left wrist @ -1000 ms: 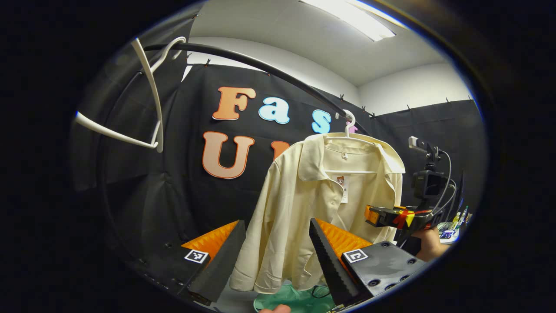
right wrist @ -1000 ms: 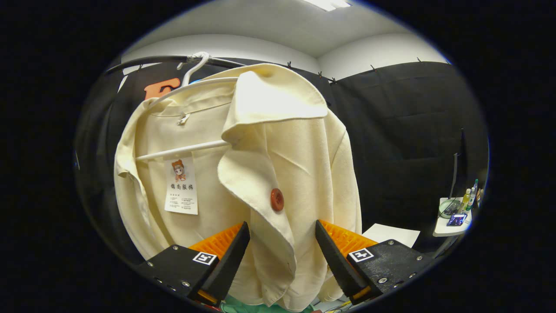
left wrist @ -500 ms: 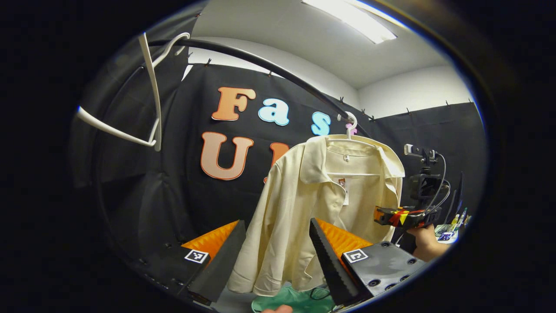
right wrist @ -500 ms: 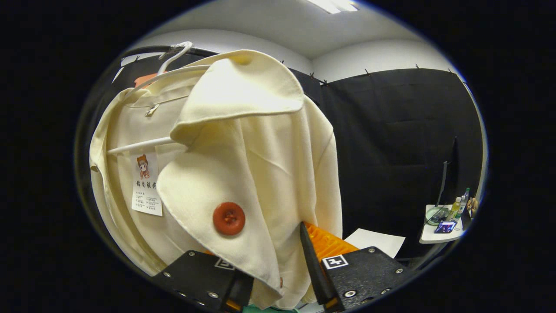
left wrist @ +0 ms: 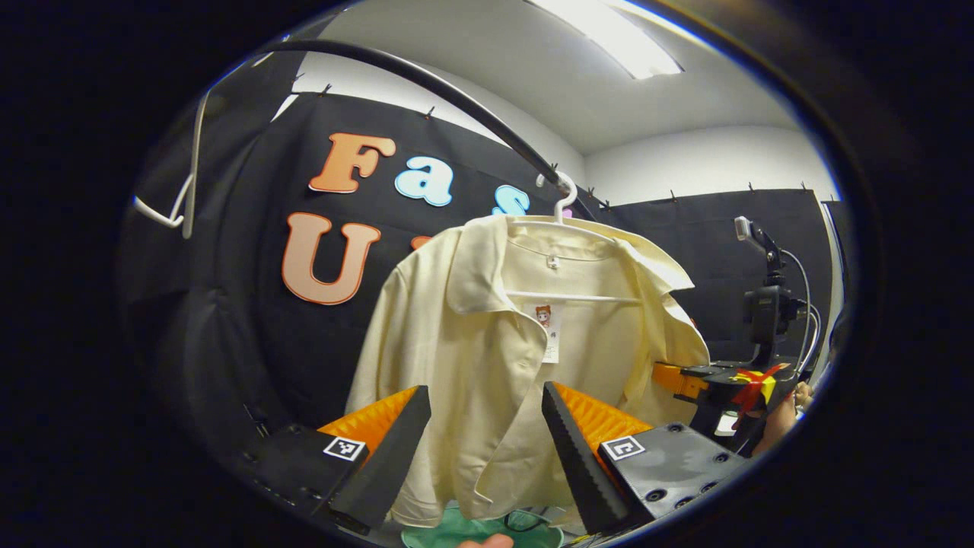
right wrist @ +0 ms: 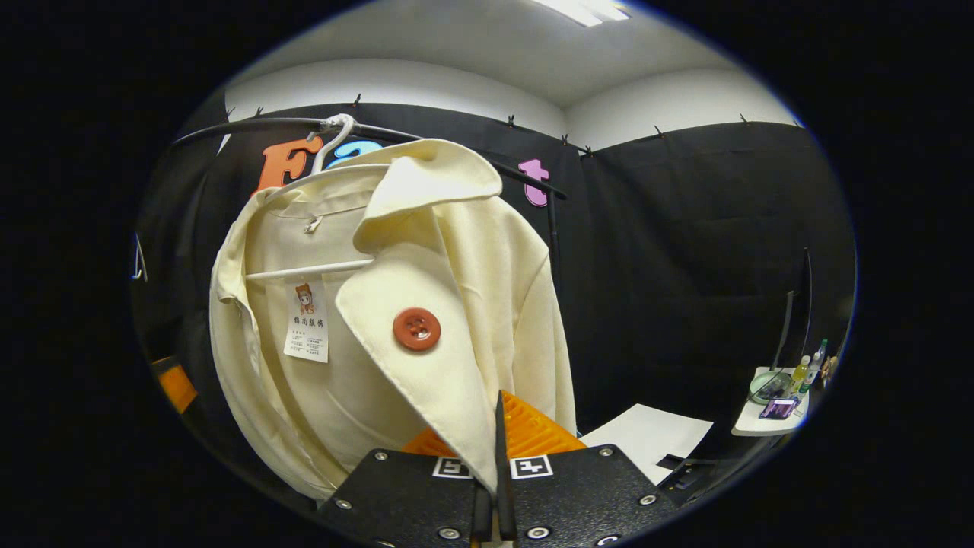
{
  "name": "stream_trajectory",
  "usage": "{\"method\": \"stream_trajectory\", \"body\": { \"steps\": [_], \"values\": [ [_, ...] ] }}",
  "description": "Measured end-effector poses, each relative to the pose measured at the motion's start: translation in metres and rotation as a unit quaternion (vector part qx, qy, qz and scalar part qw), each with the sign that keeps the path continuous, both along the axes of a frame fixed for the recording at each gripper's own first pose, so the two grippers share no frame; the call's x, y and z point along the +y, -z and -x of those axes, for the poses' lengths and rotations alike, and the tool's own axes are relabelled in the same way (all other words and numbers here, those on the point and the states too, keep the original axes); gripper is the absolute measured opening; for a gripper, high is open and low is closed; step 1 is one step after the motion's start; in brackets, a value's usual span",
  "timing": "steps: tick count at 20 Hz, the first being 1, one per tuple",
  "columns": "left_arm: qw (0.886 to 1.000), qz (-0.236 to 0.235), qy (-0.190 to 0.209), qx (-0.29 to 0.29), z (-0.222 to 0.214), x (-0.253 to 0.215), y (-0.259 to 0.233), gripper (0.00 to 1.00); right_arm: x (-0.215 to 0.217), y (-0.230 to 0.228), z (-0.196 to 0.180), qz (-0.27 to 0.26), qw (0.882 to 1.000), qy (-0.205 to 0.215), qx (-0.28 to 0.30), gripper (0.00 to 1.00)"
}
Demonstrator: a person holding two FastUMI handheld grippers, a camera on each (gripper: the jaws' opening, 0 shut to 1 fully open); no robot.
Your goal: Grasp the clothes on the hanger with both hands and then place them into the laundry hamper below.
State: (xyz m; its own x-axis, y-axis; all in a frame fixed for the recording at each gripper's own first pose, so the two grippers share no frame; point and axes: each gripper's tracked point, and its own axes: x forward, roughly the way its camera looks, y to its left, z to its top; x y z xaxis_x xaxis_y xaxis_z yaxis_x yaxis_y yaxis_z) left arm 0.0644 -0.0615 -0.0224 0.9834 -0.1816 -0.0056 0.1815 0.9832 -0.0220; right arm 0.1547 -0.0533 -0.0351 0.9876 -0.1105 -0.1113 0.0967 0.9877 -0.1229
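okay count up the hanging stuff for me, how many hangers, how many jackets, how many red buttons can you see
Hangers: 2, one carrying the jacket, one bare at the rail's far left.
Jackets: 1, cream, its front edge pinched in the right claw.
Red buttons: 1.
Total: 4
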Motion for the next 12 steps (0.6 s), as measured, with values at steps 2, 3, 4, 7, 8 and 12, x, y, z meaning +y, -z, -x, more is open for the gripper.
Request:
{"method": "stream_trajectory", "body": {
  "steps": [2,3,4,7,8,12],
  "values": [
    [1.0,-0.013,0.003,-0.005,-0.019,-0.012,0.009,0.97,0.001,-0.001,0.004,-0.004,1.0,-0.008,0.001,0.07],
    [1.0,-0.024,-0.001,-0.004,-0.028,-0.017,0.017,0.97,0.003,-0.002,0.004,-0.003,1.0,-0.013,0.002,0.07],
    [0.999,-0.036,-0.008,0.0,-0.038,-0.021,0.029,0.96,0.005,-0.001,0.004,0.0,1.0,-0.018,0.003,0.07],
    [0.995,-0.077,-0.061,-0.003,-0.068,-0.017,0.057,1.0,0.013,-0.001,0.005,0.008,0.999,-0.033,0.006,0.07],
    [0.992,-0.091,-0.084,-0.005,-0.077,-0.011,0.065,0.98,0.014,-0.001,0.007,0.011,0.999,-0.038,0.007,0.07],
    [0.975,-0.151,-0.161,-0.022,-0.102,0.034,0.08,0.97,0.017,-0.004,0.01,0.019,0.999,-0.045,0.008,0.07]
  ]
}}
